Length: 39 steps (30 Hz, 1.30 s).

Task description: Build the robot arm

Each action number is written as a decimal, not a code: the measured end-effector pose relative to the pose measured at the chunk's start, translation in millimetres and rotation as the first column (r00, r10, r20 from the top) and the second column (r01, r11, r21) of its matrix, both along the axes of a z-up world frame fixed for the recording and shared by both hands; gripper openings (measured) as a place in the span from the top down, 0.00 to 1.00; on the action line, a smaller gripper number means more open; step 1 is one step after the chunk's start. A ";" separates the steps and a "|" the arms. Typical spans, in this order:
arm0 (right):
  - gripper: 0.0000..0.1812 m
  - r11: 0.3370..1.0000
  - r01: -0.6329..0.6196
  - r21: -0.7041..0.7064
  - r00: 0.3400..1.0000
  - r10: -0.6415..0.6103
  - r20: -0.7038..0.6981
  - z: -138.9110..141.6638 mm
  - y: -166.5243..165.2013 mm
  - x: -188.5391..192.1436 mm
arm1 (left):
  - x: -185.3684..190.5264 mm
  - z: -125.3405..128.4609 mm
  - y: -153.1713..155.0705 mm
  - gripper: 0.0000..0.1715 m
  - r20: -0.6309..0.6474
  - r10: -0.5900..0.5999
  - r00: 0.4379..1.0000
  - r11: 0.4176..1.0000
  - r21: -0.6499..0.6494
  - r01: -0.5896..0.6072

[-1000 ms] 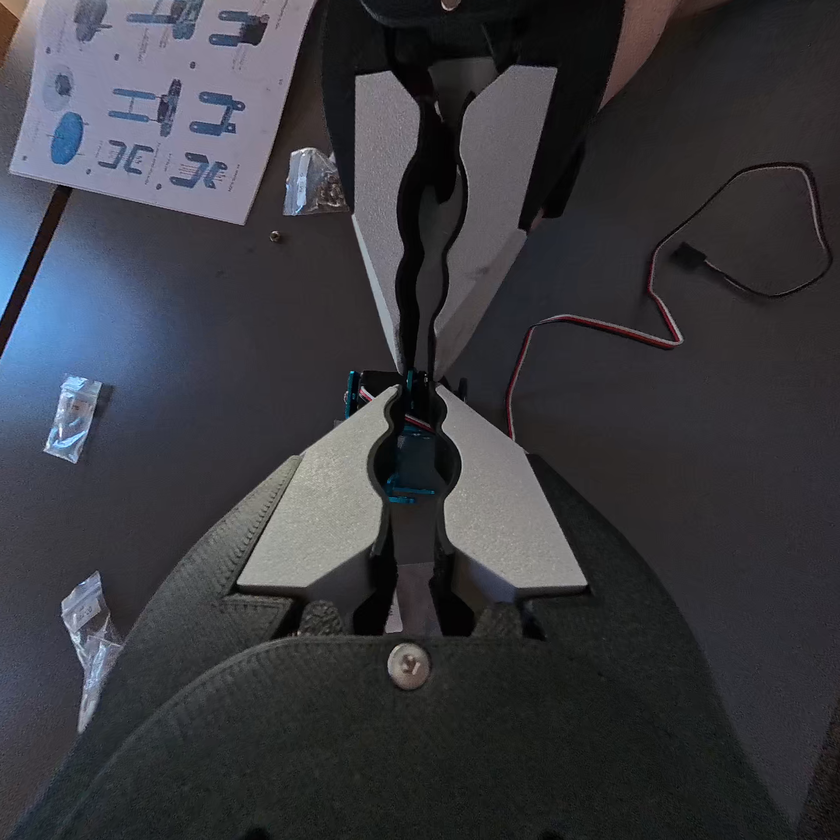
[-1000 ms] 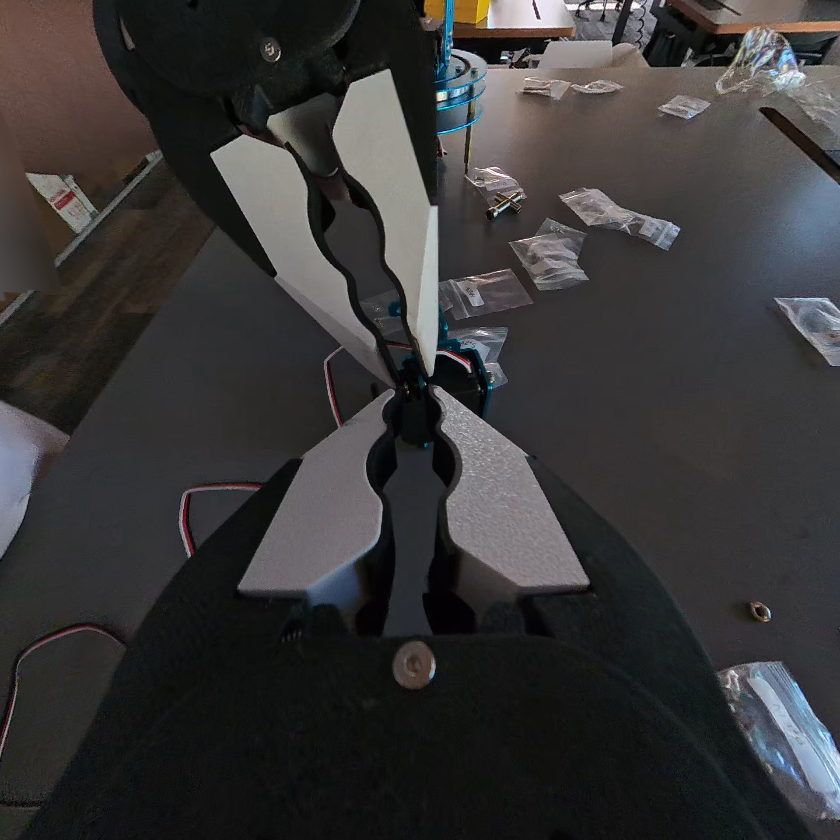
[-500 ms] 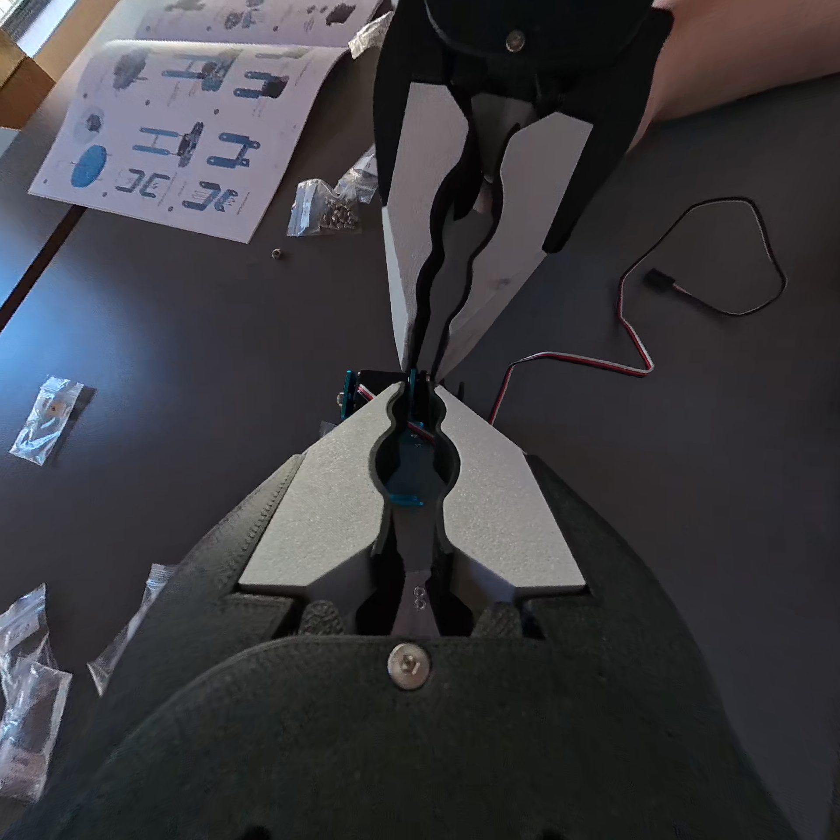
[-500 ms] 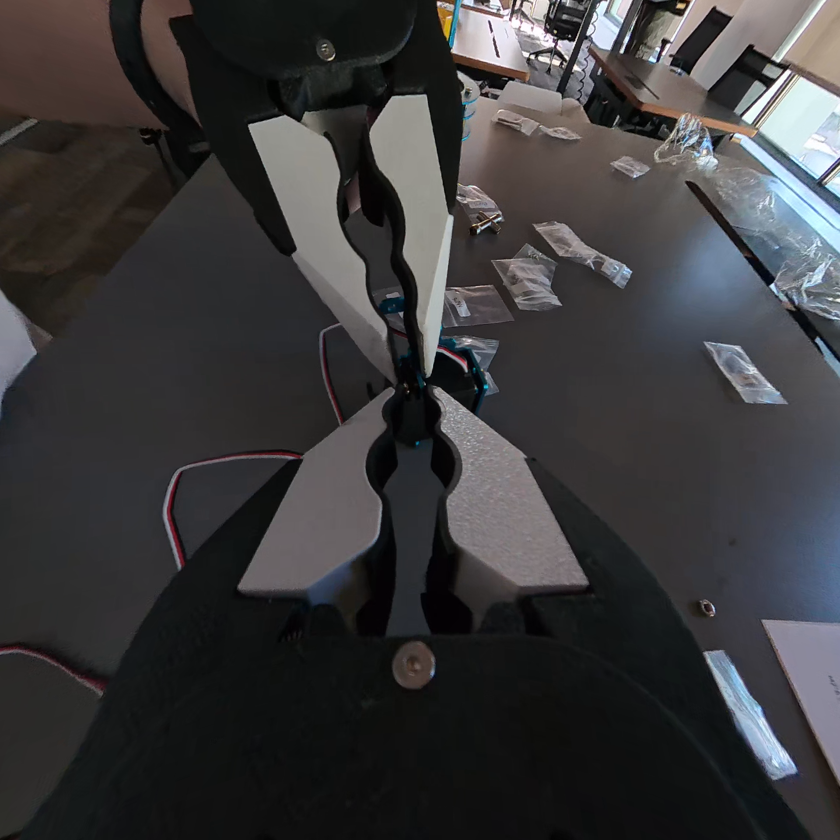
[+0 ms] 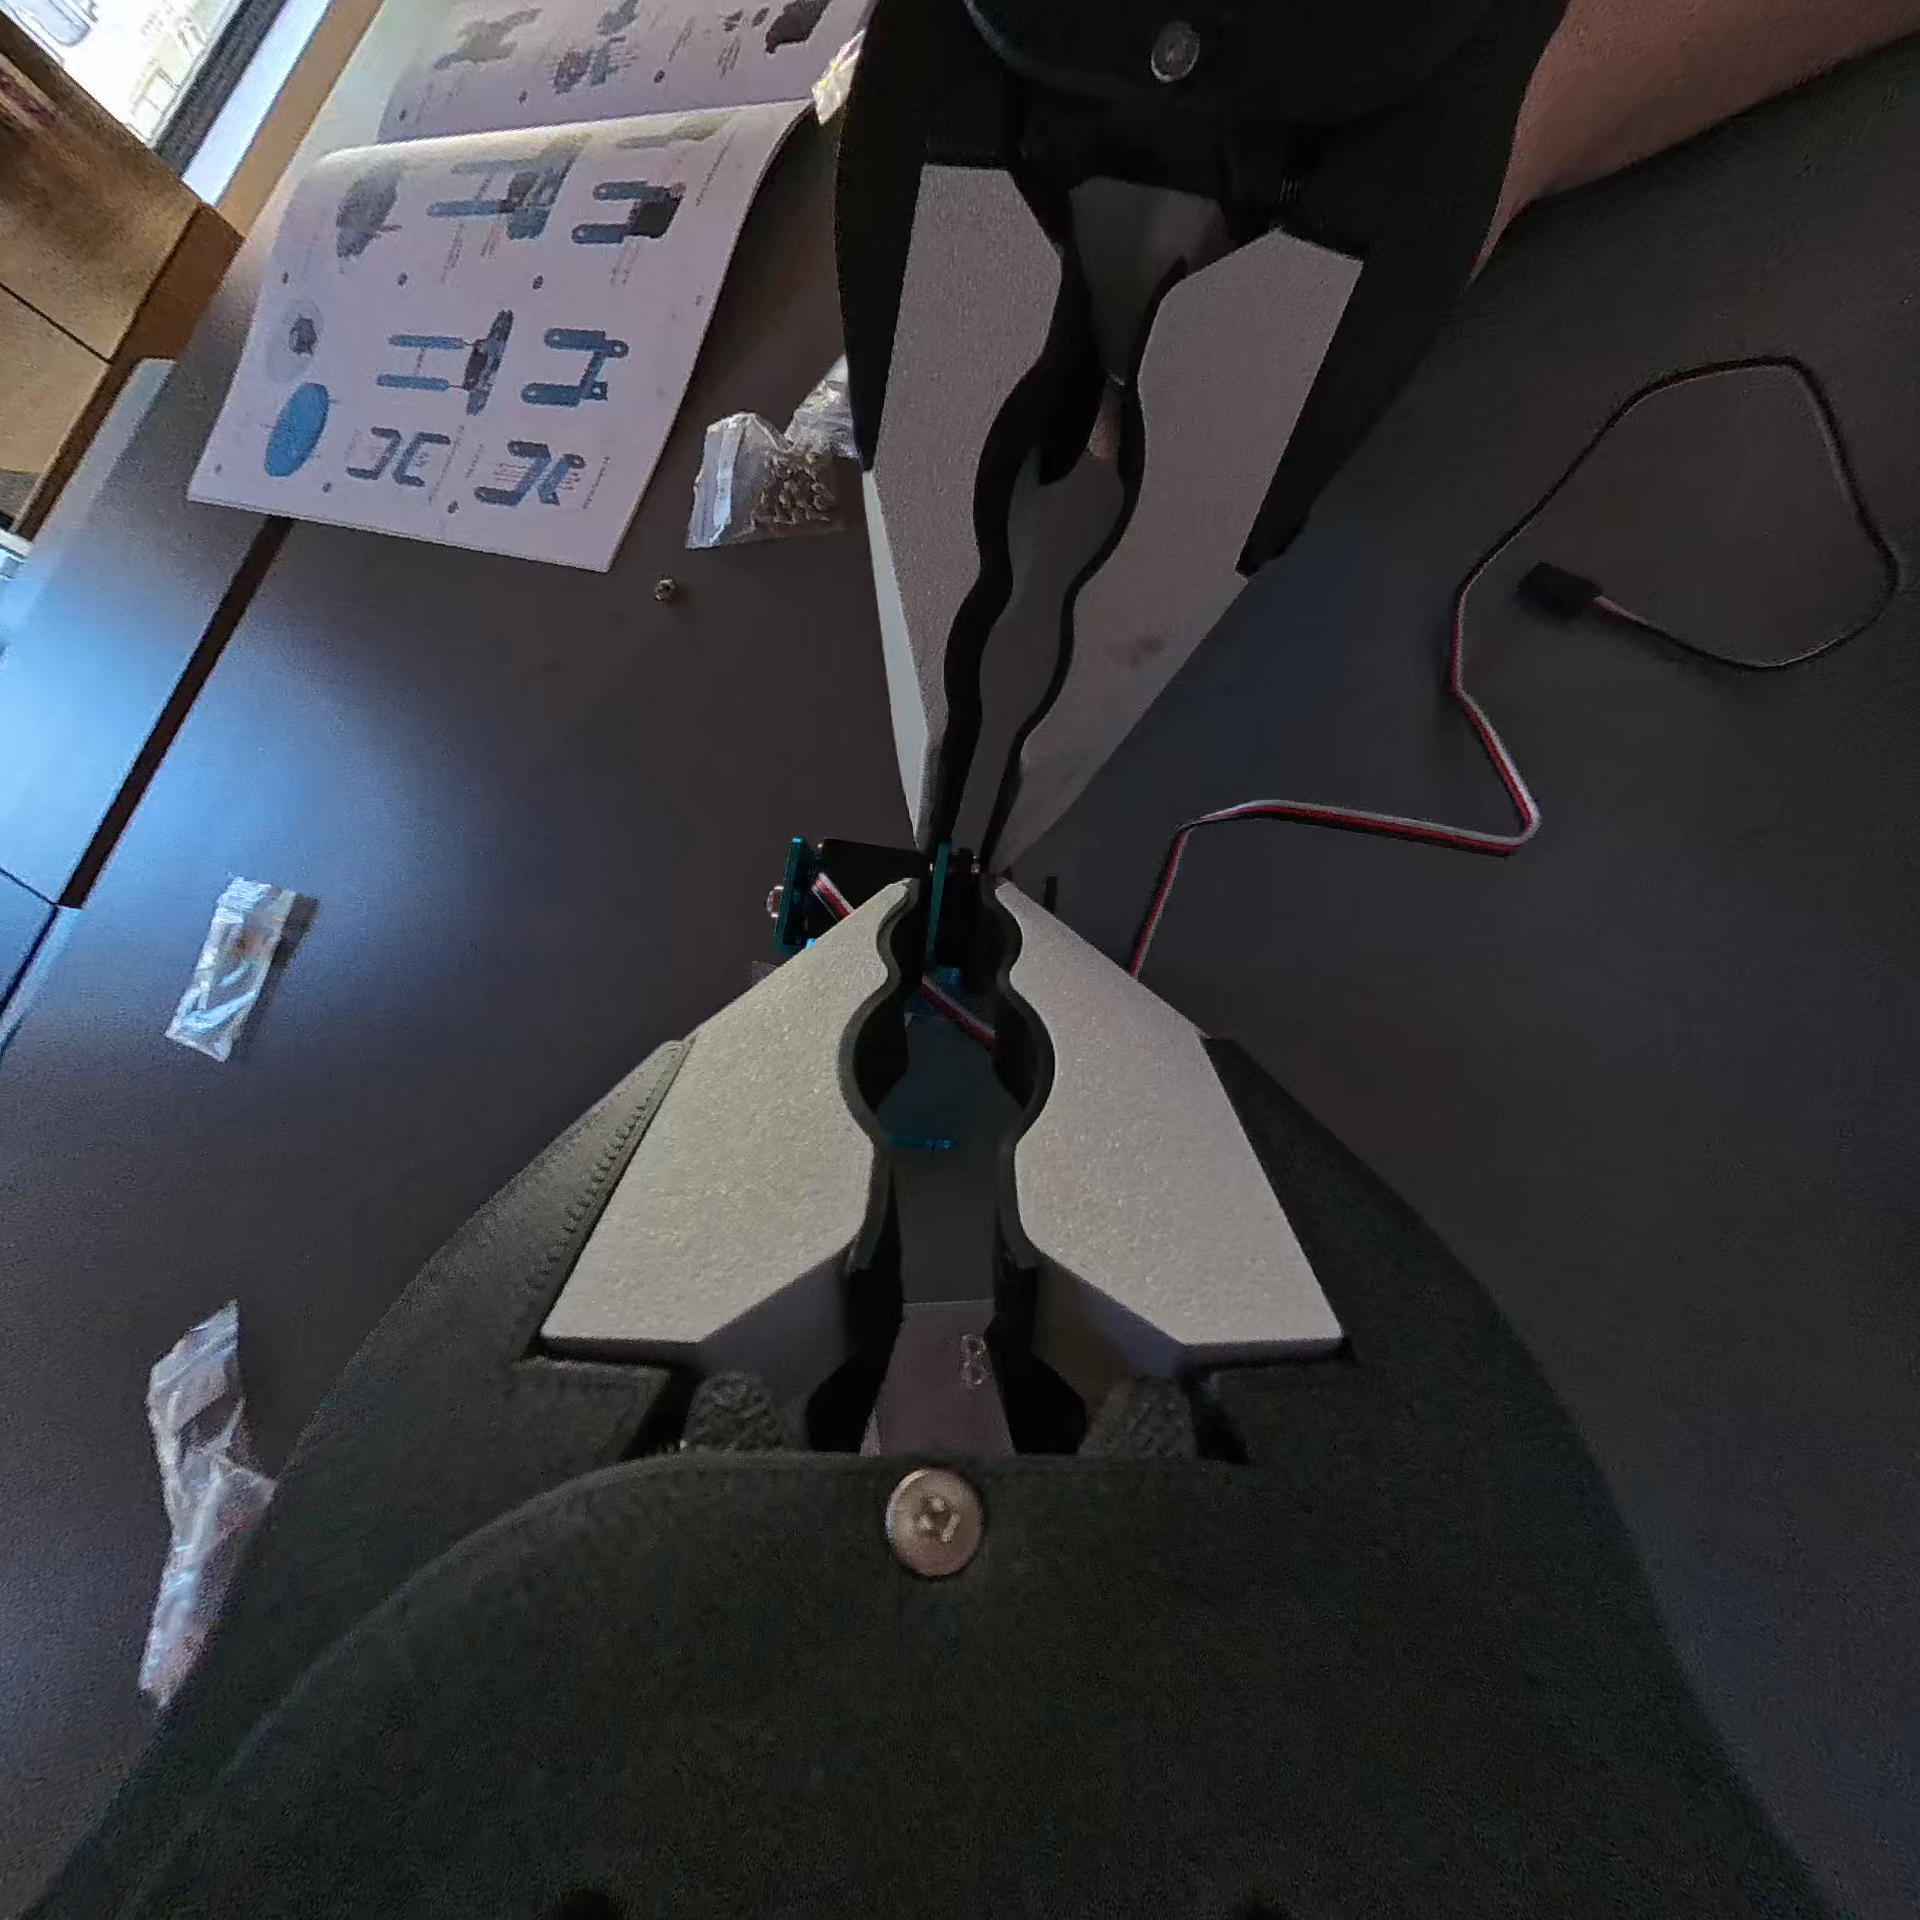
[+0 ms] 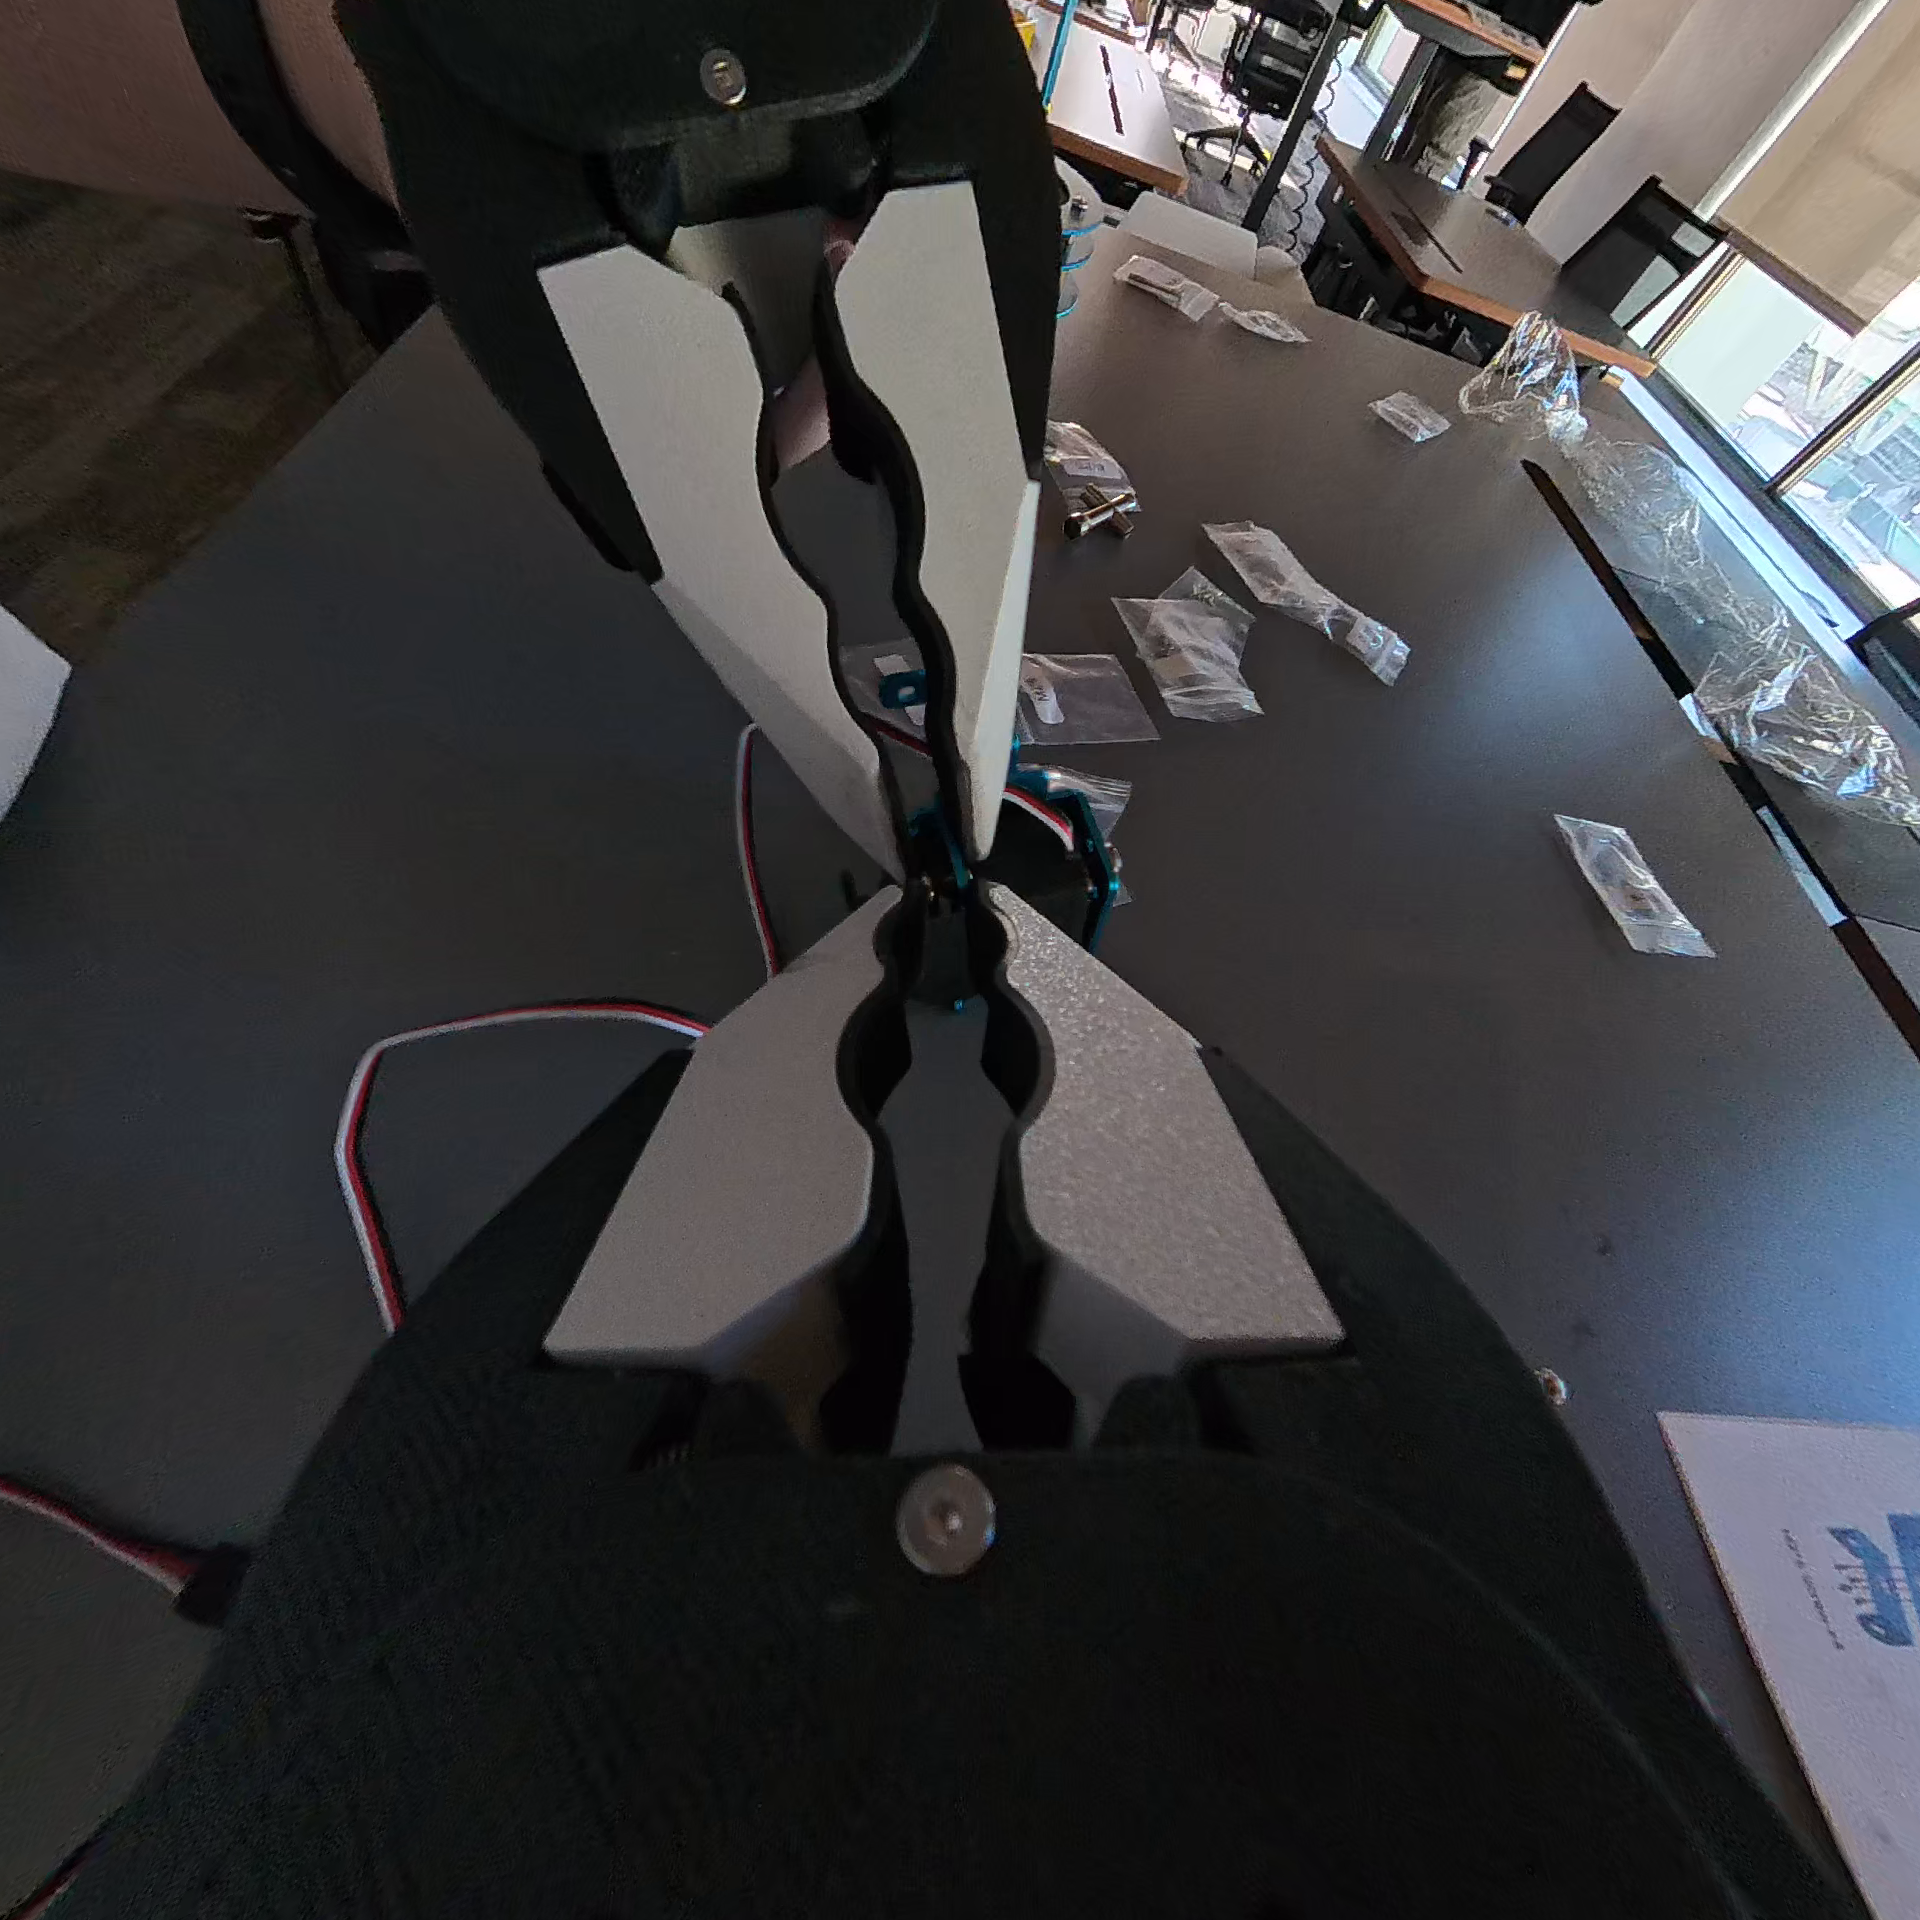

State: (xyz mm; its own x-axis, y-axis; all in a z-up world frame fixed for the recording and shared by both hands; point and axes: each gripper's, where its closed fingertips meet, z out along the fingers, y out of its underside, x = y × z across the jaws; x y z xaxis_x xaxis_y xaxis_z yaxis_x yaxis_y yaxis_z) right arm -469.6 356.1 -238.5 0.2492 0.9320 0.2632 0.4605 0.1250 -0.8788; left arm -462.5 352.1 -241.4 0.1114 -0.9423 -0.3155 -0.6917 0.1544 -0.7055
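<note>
A blue metal bracket with a black servo is held just above the dark table, between two grippers that meet tip to tip. My left gripper is shut on the bracket's blue plate, which shows in the round gap between its fingers. My right gripper is shut on the same assembly from the opposite side. Each gripper shows in the other's view, coming down from the top: the right one and the left one. The servo's red, white and black wire trails off over the table.
An open instruction booklet lies at the far left, with a bag of screws and a loose nut beside it. Several small plastic bags lie past the assembly. A printed sheet and a nut lie near right. The grippers are tip to tip, or close to it.
Both grippers keep their hold on the assembly and have tilted and turned together. More of the booklet and of the room beyond the table has come into view.
</note>
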 end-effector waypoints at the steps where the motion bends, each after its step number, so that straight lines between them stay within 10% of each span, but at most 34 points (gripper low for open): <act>1: 0.97 1.000 0.000 0.003 1.000 0.000 0.002 0.3 0.6 0.5 | 0.5 -0.2 1.2 0.94 -0.010 0.005 1.000 1.000 0.016 -0.004; 39: 0.96 0.990 -0.095 0.105 0.993 0.087 0.080 2.6 -2.8 -2.6 | -2.2 2.6 -3.0 0.97 -0.004 -0.075 0.997 0.995 -0.059 0.074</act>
